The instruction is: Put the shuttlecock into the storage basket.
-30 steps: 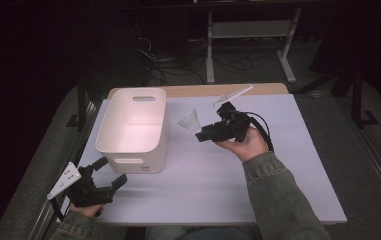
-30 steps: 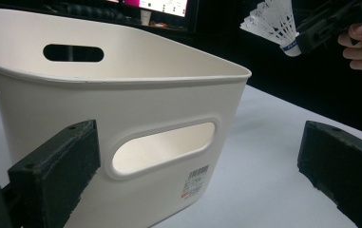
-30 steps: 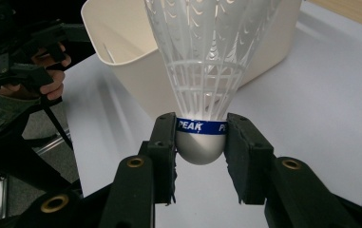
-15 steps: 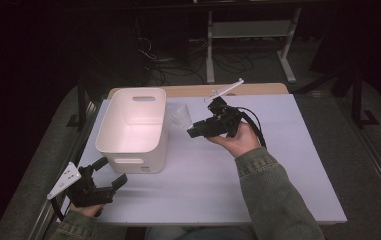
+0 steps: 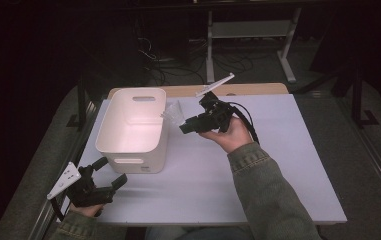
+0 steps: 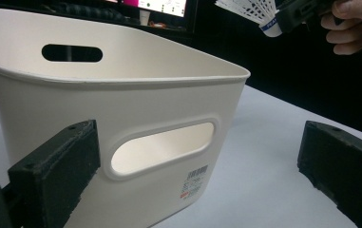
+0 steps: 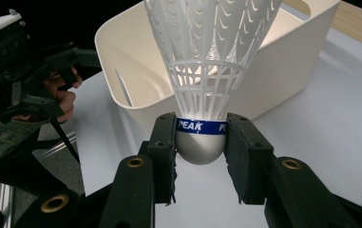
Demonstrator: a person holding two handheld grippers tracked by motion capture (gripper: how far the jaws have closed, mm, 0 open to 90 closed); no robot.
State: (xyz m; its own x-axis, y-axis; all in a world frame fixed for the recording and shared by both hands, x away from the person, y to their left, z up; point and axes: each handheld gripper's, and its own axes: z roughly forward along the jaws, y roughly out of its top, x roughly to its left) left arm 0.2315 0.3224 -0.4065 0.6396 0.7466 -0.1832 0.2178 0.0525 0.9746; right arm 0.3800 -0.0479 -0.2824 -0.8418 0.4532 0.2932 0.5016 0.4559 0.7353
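Observation:
A white plastic shuttlecock (image 7: 210,71) with a blue band marked PEAK is clamped by its round cork between the pads of my right gripper (image 7: 201,137). In the high view that right gripper (image 5: 184,126) hangs above the table just right of the white bin (image 5: 133,127), with the shuttlecock (image 5: 173,114) pointing at the bin's right rim. My left gripper (image 5: 112,175) rests near the table's front left corner, jaws wide apart and empty, facing the bin's near wall (image 6: 121,128). The shuttlecock (image 6: 252,12) shows at the top of the left gripper view.
The bin (image 7: 273,61) looks empty inside and has slot handles on its short walls. A pale sheet covers the table (image 5: 278,160). A wooden strip runs along the far edge. Dark floor, cables and a metal rack lie beyond.
My right gripper has carried the shuttlecock left and a little upward, closer to the bin's right rim. The left gripper has stayed where it was.

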